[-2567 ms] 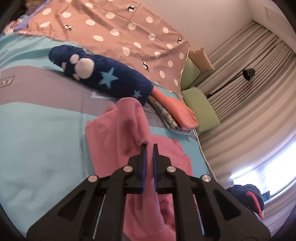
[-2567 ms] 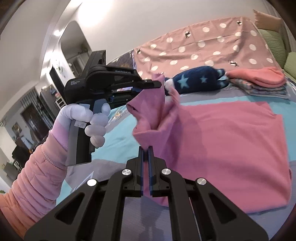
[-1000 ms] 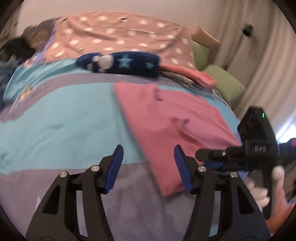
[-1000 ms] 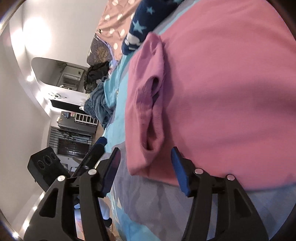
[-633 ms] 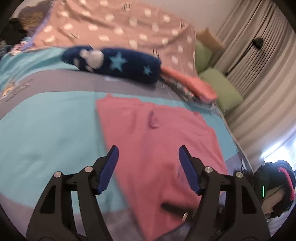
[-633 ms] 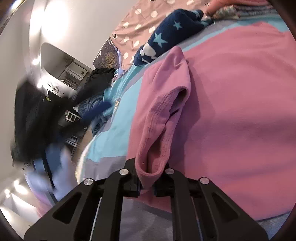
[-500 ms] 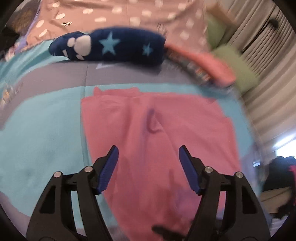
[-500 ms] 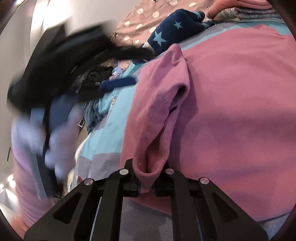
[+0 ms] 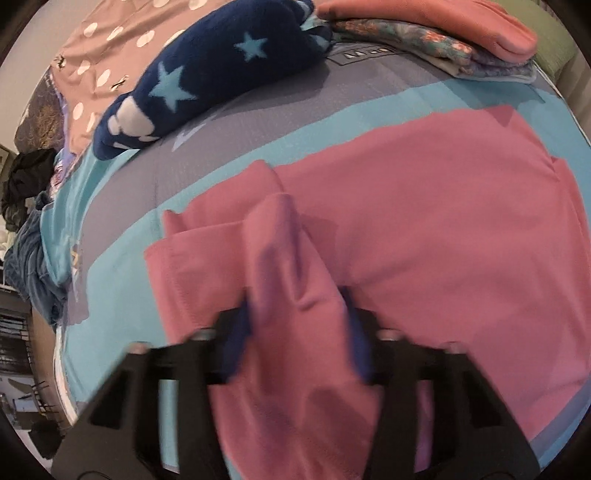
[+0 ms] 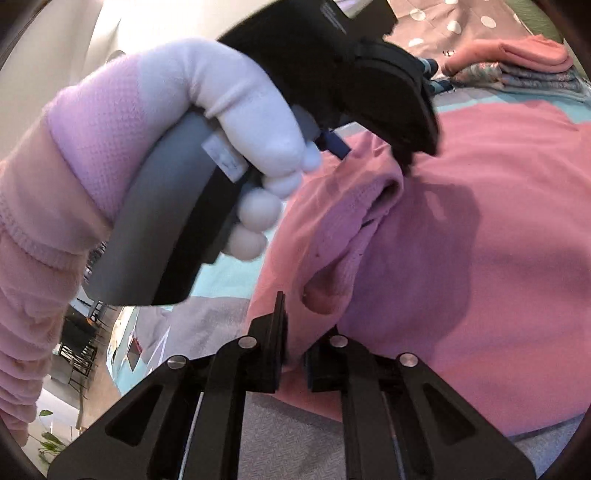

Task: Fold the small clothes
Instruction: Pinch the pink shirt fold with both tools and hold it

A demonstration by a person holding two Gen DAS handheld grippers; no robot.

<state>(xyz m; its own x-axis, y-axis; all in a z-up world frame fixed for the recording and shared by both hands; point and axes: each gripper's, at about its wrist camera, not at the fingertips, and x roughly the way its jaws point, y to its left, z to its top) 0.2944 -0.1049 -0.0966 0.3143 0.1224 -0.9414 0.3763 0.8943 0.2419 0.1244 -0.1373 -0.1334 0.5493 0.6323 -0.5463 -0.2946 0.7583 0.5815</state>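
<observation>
Pink cloth: The soft pink knit garment (image 9: 443, 229) lies spread on the bed with the teal and grey striped cover (image 9: 122, 280). One edge is bunched up near me. The rest runs flat, far past my fingers.

Left gripper (image 9: 295, 332): Its blue fingers (image 9: 236, 332) stand a little apart, with a raised ridge of pink cloth between them. The picture is blurry, so I cannot tell if they pinch it yet. I think they are there to take hold of the edge.

Right gripper (image 10: 293, 354): Its fingers are nearly closed on the pink hem, close below the left gripper. I think I hold here so the edge stays straight.

Two holds: With a grip at each end, I judge I can lift the edge and lay it over neatly.

Past the fingers: A dark blue plush pillow with pale stars (image 9: 221, 66) and a small stack of folded clothes (image 9: 443, 33) lie well beyond the cloth.
</observation>
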